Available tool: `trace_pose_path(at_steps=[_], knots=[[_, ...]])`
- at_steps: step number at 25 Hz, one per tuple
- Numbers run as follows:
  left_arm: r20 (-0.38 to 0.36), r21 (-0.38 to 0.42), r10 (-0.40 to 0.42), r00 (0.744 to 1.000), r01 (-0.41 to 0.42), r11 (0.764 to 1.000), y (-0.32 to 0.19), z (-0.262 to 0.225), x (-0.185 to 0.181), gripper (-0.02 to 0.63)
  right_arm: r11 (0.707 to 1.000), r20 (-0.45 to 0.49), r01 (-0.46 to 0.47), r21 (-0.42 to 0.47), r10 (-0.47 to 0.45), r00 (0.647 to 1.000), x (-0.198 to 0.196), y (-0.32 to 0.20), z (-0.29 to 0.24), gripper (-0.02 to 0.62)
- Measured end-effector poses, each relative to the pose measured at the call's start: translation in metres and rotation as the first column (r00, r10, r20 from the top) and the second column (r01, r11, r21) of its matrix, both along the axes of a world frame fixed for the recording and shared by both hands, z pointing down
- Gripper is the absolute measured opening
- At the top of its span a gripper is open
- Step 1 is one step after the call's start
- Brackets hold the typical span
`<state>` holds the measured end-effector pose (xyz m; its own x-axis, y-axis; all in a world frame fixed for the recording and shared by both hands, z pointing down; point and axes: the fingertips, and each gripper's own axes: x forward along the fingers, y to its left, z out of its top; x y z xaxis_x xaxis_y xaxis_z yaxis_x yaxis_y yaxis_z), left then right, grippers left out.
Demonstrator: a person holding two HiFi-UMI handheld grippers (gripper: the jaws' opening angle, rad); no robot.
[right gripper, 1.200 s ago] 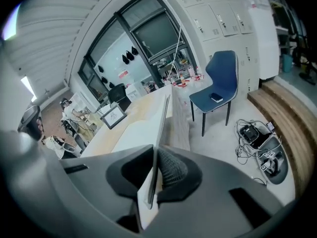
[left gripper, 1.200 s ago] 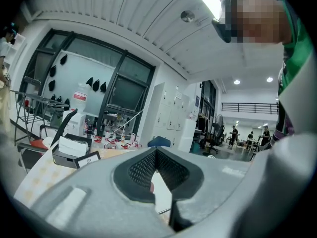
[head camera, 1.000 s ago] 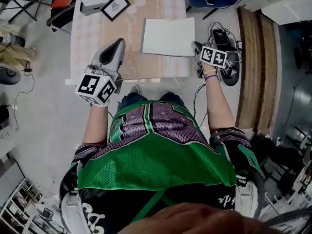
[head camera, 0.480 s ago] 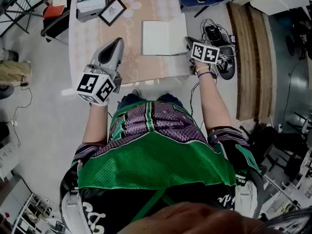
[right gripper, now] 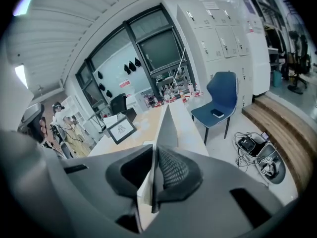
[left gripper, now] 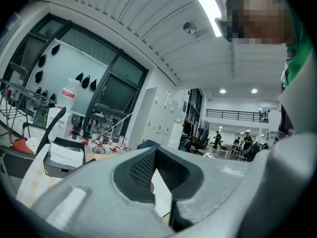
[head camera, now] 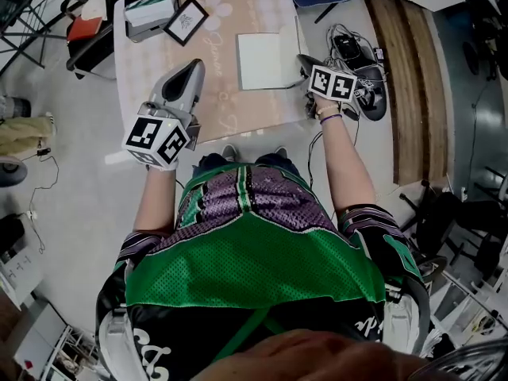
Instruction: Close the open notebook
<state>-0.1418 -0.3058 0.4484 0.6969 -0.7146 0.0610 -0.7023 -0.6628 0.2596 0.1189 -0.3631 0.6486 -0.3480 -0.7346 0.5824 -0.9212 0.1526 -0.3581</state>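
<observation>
right gripper (head camera: 302,59): jaws narrow, clamped on the right cover (right gripper: 166,125) of the notebook (head camera: 266,60). the jaws have just eased open a little, but the cover is between the pads and they press on it. the grip appears to catch only the cover's outer margin, so confirm that the hold is firm before you proceed.

left gripper (head camera: 190,70): jaws drawn together, nothing between them. it hangs over the left part of the table (head camera: 214,105), well apart from the notebook.

notebook: it lies on the right part of the table, close to the right edge. the left half lies flat with a white page up. the right cover stands roughly upright along the notebook's right side.

step in hand: fold the raised cover over to the left and lay it on the flat half.
1. carry the right gripper in an arc about the spine. a straight pull to the left would probably drag the whole notebook across the table.
2. hold the cover flat between the pads and do not twist the wrist, or the cover may bend.
3. if the flat half slides or lifts, lower the left gripper onto its left margin to pin it.
4. release only when the cover rests flat and the edges line up.

surroundings: a picture frame (head camera: 187,20) and a box (head camera: 152,6) stand at the table's far left, out of the cover's likely path.
</observation>
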Motion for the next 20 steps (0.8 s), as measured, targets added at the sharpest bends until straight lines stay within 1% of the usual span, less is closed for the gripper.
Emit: trace_pose_path(at_steps=[8, 15, 20], knots=[[0.022, -0.006, 0.035, 0.999, -0.035, 0.999, -0.005, 0.003, -0.017, 0.015, 1.000, 0.051, -0.011, 0.019, 0.010, 0.999, -0.033, -0.003, 0.001, 0.044], [0.032, -0.011, 0.033, 0.999, -0.032, 0.999, -0.009, 0.006, -0.031, 0.015, 1.000, 0.107, -0.009, 0.027, 0.006, 0.994, -0.058, -0.005, 0.007, 0.048], [0.035, -0.018, 0.026, 0.999, -0.025, 1.000, -0.010, 0.010, -0.040, 0.015, 1.000, 0.126, 0.007, 0.026, -0.011, 0.992, -0.075, -0.005, 0.016, 0.048]])
